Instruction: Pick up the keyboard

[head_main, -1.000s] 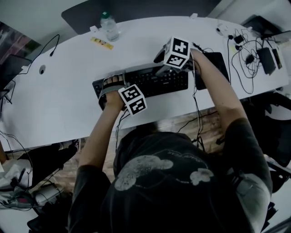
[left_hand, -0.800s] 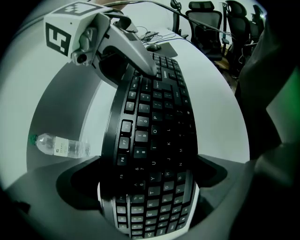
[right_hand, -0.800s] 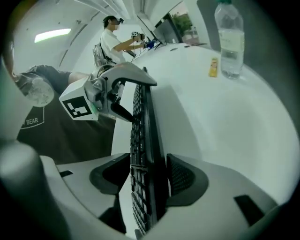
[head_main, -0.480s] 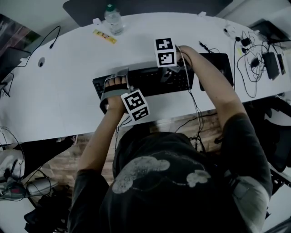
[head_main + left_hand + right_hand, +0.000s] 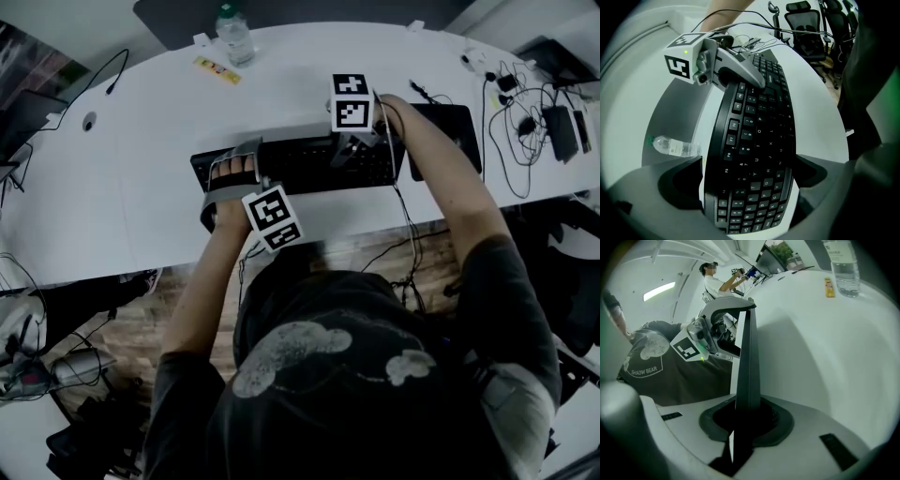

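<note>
Keyboard [image 5: 309, 164] is at the near side of the white table [image 5: 141, 197], its long axis along the table's near edge. We note the left gripper [image 5: 749, 176] at its left end, jaws wide across its depth, pads seemingly pressing both long edges. The right gripper [image 5: 747, 420] is at the other end. Its jaws have just been closing and are clamped on the keyboard's thin edge.

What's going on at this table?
A person works a black keyboard on the white table with two tools. The left hand-held gripper clamps its left end across the depth. The right hand-held gripper has just been closing its jaws and now pinches the right end. Whether it has left the table is unclear.
</note>
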`<state>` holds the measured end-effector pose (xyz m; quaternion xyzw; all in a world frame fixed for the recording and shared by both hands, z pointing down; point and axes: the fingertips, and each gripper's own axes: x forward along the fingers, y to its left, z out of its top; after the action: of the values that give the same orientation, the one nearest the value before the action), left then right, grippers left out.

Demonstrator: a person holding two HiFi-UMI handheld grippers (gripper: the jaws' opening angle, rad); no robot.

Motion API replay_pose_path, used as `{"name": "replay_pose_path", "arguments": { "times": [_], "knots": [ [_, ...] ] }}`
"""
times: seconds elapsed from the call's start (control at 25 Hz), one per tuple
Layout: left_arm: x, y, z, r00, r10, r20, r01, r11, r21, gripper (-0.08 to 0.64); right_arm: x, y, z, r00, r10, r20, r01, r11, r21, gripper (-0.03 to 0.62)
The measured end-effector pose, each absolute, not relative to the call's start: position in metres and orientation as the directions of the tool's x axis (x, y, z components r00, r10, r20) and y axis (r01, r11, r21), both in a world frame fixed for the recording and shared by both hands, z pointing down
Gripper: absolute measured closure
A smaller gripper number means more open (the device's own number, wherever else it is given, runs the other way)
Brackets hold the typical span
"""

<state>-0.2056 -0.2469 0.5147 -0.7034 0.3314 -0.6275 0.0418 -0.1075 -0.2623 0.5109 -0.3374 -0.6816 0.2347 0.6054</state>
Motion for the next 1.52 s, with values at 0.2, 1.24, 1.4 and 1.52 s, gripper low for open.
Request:
{"name": "replay_pose_path", "arguments": {
  "times": [0.2, 1.24, 1.4, 1.52],
  "knots": [
    [-0.205, -0.244, 0.499, -0.013, -0.582, 0.813, -0.485, -0.708, -0.514, -0.025, -0.095, -0.255, 0.503, -0.163, 0.723, 0.671, 0.138, 0.690, -0.711, 0.537],
    [-0.135, -0.137, 0.426, 0.143, -0.766, 0.626, -0.959, -0.265, -0.106, -0.020, -0.003, -0.189, 0.436, -0.884, 0.246, 0.397, -0.099, 0.731, -0.675, 0.535],
    [-0.120, -0.112, 0.423, 0.170, -0.776, 0.608, -0.966, -0.253, -0.053, -0.003, 0.004, -0.165, 0.427, -0.923, 0.156, 0.353, -0.148, 0.701, -0.698, 0.535],
    [-0.111, -0.093, 0.418, 0.169, -0.788, 0.592, -0.971, -0.237, -0.040, 0.053, 0.014, -0.148, 0.423, -0.933, 0.084, 0.349, -0.196, 0.694, -0.693, 0.535]
  ]
}}
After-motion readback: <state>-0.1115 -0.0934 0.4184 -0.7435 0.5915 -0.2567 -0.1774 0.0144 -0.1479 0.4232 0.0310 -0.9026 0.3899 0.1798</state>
